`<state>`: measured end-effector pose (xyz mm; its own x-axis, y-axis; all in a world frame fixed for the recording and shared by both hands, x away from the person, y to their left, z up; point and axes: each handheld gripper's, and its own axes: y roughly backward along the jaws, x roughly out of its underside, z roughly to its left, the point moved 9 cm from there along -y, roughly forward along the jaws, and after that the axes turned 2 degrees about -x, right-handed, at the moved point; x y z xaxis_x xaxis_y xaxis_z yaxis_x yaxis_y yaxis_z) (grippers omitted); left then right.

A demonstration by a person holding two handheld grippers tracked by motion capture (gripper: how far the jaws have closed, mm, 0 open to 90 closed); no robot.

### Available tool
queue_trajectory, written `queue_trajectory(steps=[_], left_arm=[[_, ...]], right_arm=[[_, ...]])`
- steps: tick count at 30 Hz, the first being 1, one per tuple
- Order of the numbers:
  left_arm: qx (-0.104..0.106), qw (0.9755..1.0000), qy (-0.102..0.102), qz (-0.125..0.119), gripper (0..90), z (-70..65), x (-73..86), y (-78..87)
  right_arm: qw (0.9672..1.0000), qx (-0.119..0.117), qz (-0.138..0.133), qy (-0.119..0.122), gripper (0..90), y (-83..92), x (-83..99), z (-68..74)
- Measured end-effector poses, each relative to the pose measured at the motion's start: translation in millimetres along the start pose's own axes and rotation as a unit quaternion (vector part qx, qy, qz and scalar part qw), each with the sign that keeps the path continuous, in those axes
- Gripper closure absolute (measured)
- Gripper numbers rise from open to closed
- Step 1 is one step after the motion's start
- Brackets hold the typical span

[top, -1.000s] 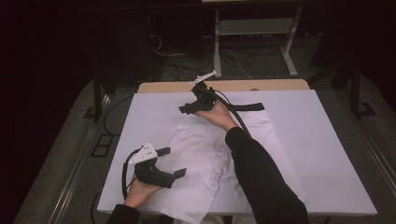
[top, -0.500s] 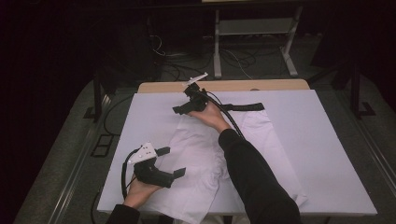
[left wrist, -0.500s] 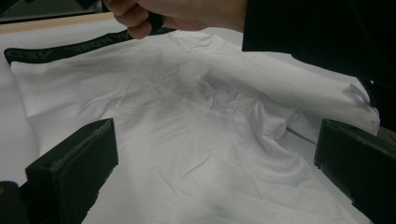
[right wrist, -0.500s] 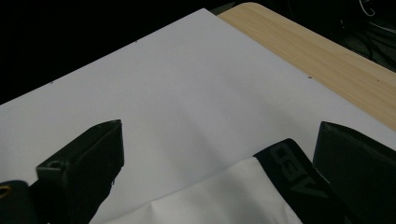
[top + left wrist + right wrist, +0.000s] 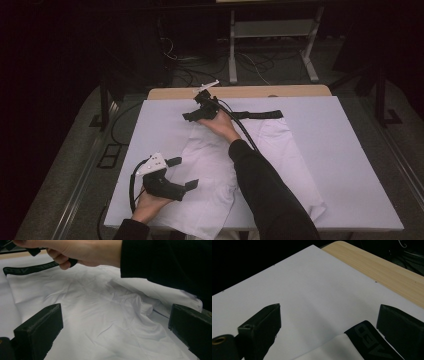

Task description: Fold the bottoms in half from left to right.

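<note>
At the far end of the table [image 5: 360, 150], lay the white shorts [image 5: 220, 165], black waistband [image 5: 372, 342] running side to side. Hovered just over its left end, the right gripper [image 5: 192, 116], jaws wide, closing a little, nothing between. Waited near the leg end, the left gripper [image 5: 182, 174], jaws wide, empty.

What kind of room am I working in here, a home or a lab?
Most likely a lab or recording workspace, not a home: a table covered with a plain white sheet, loose cables on the floor behind it, a bare metal stand, and dark surroundings. White shorts with a black waistband lie spread out.
</note>
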<state>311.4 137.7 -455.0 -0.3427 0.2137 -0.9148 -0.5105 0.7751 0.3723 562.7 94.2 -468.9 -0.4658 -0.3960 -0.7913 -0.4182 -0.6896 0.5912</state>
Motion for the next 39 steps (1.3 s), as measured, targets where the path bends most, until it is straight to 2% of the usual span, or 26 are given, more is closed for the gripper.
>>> queue_trajectory(steps=[5,7,12,18,26,31,32,36,37,39], left_arm=[[0.001,1.0,0.0,-0.002,0.0,0.3,-0.5,0.4],[0.001,1.0,0.0,-0.003,0.0,0.5,-0.7,0.7],[0.001,1.0,0.0,-0.004,0.0,0.4,-1.1,0.3],[0.001,1.0,0.002,-0.006,0.0,1.0,-1.5,0.6],[0.001,1.0,0.002,-0.005,0.0,0.9,-1.3,0.1],[0.0,1.0,0.002,-0.006,0.0,0.9,-1.3,0.0],[0.0,1.0,0.002,-0.005,0.0,1.0,-1.2,0.1],[-0.001,1.0,0.002,-0.006,0.0,1.5,-1.5,0.3],[-0.001,1.0,0.002,-0.006,0.0,1.5,-1.5,0.3],[-0.001,1.0,0.003,-0.007,0.0,1.5,-1.6,0.1]], right_arm=[[0.9999,0.006,-0.001,-0.012,8.8,-7.3,4.1,-5.0],[0.9998,0.012,0.0,-0.017,12.9,-9.5,5.8,-7.9],[0.9995,0.018,0.006,-0.024,14.6,-13.8,11.2,-14.7],[0.9983,0.042,0.018,-0.035,22.5,-17.2,18.3,-24.3],[0.9977,0.048,0.033,-0.034,34.7,-21.4,24.7,-23.3],[0.9976,0.05,0.033,-0.036,42.6,-23.9,25.5,-22.4],[0.9973,0.053,0.037,-0.034,46.1,-25.0,26.8,-22.0],[0.9968,0.061,0.041,-0.031,50.7,-27.0,28.2,-21.4],[0.9962,0.07,0.042,-0.03,54.7,-28.1,28.3,-22.6],[0.9959,0.074,0.044,-0.03,56.2,-28.4,28.6,-23.2]])
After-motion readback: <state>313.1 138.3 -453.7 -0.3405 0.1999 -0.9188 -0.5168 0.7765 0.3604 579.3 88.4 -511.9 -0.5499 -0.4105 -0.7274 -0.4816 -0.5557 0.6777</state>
